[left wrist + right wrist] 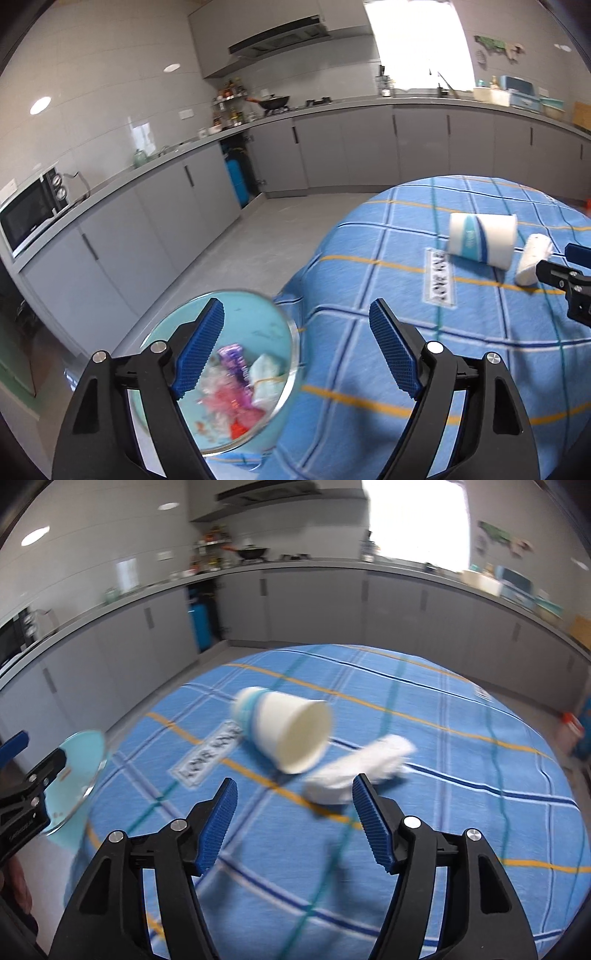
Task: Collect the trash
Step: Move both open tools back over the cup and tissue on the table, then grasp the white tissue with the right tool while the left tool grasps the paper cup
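A white and blue paper cup [482, 238] lies on its side on the blue checked tablecloth [369, 369]; it also shows in the right wrist view [284, 731]. A crumpled white tissue roll [532, 264] lies beside it, also in the right wrist view [354, 771]. A light blue trash bin [255, 325] stands beside the table's left edge, holding pink, purple and white scraps [240, 384]. My left gripper [295, 350] is open and empty above the bin and table edge. My right gripper [291, 823] is open and empty, just short of the tissue.
The bin's rim shows at the left of the right wrist view [85, 760]. Grey kitchen cabinets [155, 206] and a counter run around the room, with a microwave [29, 214] at left. Grey floor [266, 236] lies between table and cabinets.
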Motion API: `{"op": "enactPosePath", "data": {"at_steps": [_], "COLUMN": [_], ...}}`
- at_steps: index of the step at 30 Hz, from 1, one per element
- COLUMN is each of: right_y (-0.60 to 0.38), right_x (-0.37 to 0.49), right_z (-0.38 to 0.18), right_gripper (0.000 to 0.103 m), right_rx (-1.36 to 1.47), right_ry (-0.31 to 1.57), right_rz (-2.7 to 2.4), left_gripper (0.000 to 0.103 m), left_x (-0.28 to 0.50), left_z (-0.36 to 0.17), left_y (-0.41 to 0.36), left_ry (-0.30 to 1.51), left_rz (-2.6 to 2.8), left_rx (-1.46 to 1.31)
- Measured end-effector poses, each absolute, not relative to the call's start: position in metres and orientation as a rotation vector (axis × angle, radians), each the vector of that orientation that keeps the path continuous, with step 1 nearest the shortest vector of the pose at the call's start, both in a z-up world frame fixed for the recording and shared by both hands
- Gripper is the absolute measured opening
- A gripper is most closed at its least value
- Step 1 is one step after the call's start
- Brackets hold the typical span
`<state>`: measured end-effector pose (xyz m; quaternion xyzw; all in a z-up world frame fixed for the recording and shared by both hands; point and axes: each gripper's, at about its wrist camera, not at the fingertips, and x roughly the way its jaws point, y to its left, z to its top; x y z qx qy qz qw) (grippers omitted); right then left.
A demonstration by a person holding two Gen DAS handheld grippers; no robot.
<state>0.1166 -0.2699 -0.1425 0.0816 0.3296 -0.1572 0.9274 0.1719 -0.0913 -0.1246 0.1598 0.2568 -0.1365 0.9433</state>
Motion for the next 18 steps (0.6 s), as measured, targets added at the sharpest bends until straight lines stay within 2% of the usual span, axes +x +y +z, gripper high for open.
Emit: {"op": "enactPosePath", "data": {"at_steps": [14, 15, 17, 18], "right_y": [-0.314, -0.315, -0.317, -0.318], "right_x": [0.145, 0.147, 0.152, 0.151], "right_z": [-0.164, -0.168, -0.174, -0.175], "right_gripper": [0.064, 0.061, 0.041, 0.037], "right_rx": [0.281, 0.286, 0.298, 0.302], "right_ry": [0.758, 0.772, 0.806, 0.809], "right_rz": [-0.457, -0.455, -0.438, -0.432], "left_gripper": [0.088, 0.088, 0.088, 0.088], "left_x": [0.183, 0.184, 0.186, 0.187], "left_z": [-0.129, -0.129, -0.13, -0.13], "left_y": [-0.148, -0.15, -0.154, -0.156], "left_ry": [0.487, 0.487, 0.49, 0.49], "left_rz": [-0.313, -0.315, -0.323, -0.326], "left_rx": [0.388, 0.39, 0.393, 0.393]}}
